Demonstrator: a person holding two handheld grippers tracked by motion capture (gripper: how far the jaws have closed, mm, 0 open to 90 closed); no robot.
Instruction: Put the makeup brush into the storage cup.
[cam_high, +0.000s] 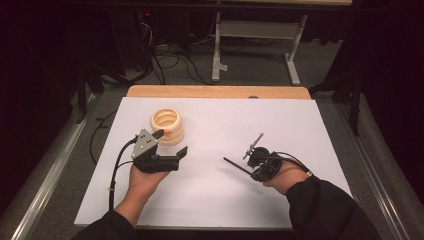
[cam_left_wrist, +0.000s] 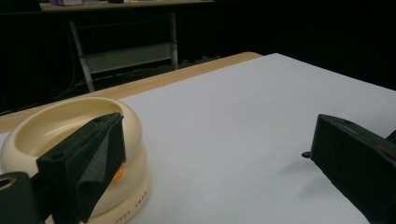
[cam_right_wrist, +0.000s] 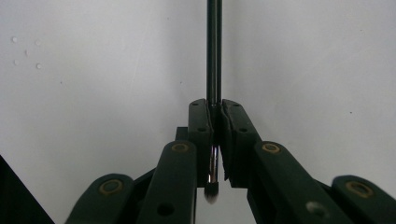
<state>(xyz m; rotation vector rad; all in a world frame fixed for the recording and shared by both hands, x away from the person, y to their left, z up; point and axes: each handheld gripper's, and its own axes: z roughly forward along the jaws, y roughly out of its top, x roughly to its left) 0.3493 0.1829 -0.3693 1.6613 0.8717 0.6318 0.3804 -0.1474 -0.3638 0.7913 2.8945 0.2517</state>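
Two grippers are at work over a white sheet (cam_high: 215, 150) that covers most of the wooden table (cam_high: 215, 91). Right of centre in the high view, the right gripper (cam_high: 248, 160) is clenched on a thin black brush (cam_high: 235, 165), whose handle pokes out toward the lower left of that frame. In the right gripper view the jaws meet around the brush (cam_right_wrist: 214, 51): the dark handle runs straight up the middle of the frame, and the small bristle end hangs below the pads near the bottom centre (a short metal band shows just above the bristles). Nothing but white sheet (cam_right_wrist: 93, 70) lies behind it.

Left of centre in the high view, the left gripper (cam_high: 172, 144) is released, its jaws standing wide apart with nothing between them. One jaw tip lies against the side of a cream bowl (cam_high: 167, 126), the other hangs over bare sheet. In the left gripper view the bowl (cam_left_wrist: 65, 126) sits at the lower left, partly behind the near jaw, with a spot of orange showing at its side. It looks like two rounded tiers stacked, with faint lettering low on its wall. The two grippers are well apart.
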